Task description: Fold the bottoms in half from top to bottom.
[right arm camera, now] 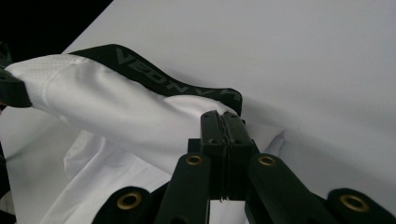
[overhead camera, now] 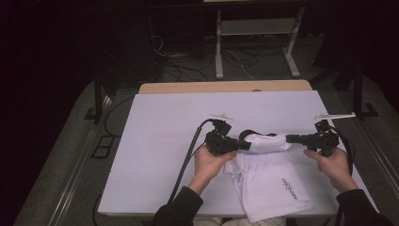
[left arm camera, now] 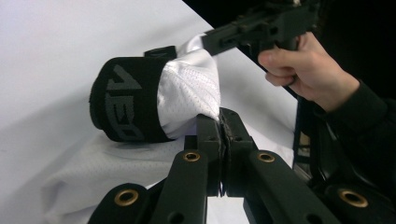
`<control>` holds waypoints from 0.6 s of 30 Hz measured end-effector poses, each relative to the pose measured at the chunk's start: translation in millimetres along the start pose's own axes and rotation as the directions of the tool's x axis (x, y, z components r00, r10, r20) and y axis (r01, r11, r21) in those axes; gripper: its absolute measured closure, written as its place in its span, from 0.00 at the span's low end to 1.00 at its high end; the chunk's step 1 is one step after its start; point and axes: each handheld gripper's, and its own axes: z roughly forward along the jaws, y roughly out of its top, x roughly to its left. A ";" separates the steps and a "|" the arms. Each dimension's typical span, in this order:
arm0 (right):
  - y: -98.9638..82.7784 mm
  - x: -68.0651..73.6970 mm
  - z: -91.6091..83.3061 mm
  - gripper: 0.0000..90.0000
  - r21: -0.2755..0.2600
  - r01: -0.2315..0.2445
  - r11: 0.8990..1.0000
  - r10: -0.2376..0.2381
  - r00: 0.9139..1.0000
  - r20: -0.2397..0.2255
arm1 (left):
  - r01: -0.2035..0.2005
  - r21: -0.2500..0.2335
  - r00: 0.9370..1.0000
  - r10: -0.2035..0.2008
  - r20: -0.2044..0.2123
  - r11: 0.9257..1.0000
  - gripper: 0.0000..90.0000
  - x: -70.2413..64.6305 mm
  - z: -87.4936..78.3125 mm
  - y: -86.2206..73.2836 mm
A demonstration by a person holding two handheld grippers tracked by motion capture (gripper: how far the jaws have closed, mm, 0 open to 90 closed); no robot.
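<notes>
A: Since the table (overhead camera: 155,155) is the biggest thing, start there. White top, wooden edge strip at the far side, dark floor all round.

B: Behind it?

A: A pale metal stand frame (overhead camera: 256,42) with loose cables on the floor near its feet, well apart from the table. Nothing else sits on the white top.

B: Next down, the garment?

A: White shorts (overhead camera: 270,181) lying at the near right part of the table, lower end hanging just over the near edge, small dark logo on the cloth. Their black waistband (left arm camera: 123,105) with grey lettering is lifted off the surface at the far end of the cloth.

B: Who holds it?

A: Both. Left gripper (overhead camera: 244,145) has its jaws together, clamped on the white mesh cloth right by the waistband; in the left gripper view the fabric bunches out above the tips. Right gripper (overhead camera: 289,139) has jaws pressed together on the other end of the same top edge, so the waistband section spans between the two.

B: Anything blocking?

A: The left hand (overhead camera: 207,162) and the gripper body cover the left corner of the shorts from above. A black cable (overhead camera: 186,162) trails from the left gripper across the table toward the near edge. Right hand (overhead camera: 331,165) sits just beside the cloth, not over it.
</notes>
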 end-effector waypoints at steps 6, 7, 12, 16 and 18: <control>-5.7 4.9 -1.3 0.98 0.027 0.026 0.999 -0.025 1.000 -0.007 | -0.019 -0.002 1.000 0.019 0.016 1.000 0.97 -8.9 0.4 -15.0; -6.9 5.9 -1.7 0.98 0.030 0.029 0.999 -0.028 1.000 -0.007 | -0.018 -0.003 1.000 0.018 0.022 1.000 0.97 -9.0 0.8 -17.8; -13.5 8.4 -4.3 0.98 0.050 0.043 0.998 -0.043 0.999 -0.010 | 0.006 -0.022 0.999 -0.005 0.039 1.000 0.97 -10.2 1.4 -29.6; -16.6 9.8 -5.0 0.98 0.063 0.047 0.997 -0.047 0.999 -0.015 | 0.013 -0.038 0.998 -0.011 0.055 0.999 0.97 -15.0 3.0 -37.6; -17.7 10.5 -4.6 0.98 0.071 0.050 0.996 -0.049 0.999 -0.017 | 0.007 -0.032 0.999 -0.005 0.051 0.999 0.97 -17.8 4.3 -40.7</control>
